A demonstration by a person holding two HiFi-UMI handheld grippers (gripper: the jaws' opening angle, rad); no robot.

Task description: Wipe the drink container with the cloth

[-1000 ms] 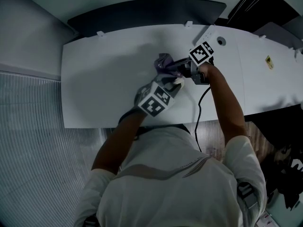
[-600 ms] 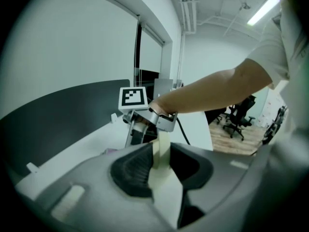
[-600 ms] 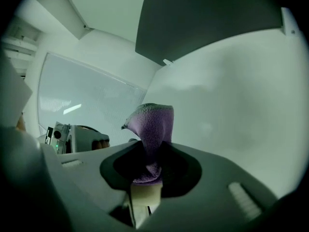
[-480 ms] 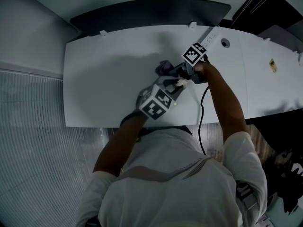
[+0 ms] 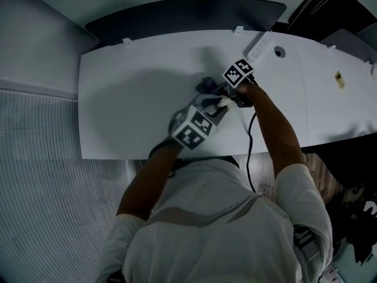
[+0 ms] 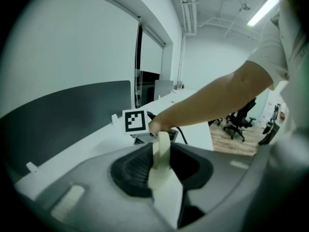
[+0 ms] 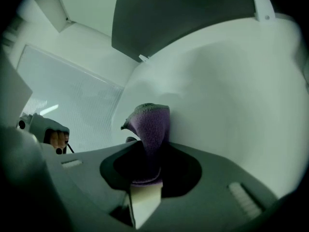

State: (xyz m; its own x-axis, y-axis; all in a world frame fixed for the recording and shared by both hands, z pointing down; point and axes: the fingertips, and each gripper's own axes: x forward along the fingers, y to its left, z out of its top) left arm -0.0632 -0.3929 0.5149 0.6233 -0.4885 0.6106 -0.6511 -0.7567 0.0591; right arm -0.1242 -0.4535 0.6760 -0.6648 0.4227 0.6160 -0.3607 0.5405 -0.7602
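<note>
Reaches from the lower middle of the head view up and to the right with the bare left forearm, elbow bent outward, carrying the left gripper (image 5: pixel 221 103) low over the white table (image 5: pixel 129 99), marker cube turned up toward the camera. Holds that gripper's cream jaws pressed flat together, with nothing seen between them. Just above and left of those tips, near the frame's centre, clamps the purple cloth (image 5: pixel 206 86) in the closed jaws of the right gripper (image 5: pixel 217 89), a bunched fold standing up past the tips in the right gripper view. Stretches the bare right forearm nearly straight from the white sleeve at lower right up to that gripper, aimed leftward. Farther right, a black cable (image 5: pixel 250 134) across the table's near edge and a white power strip (image 5: pixel 259 45) toward the upper right.
</note>
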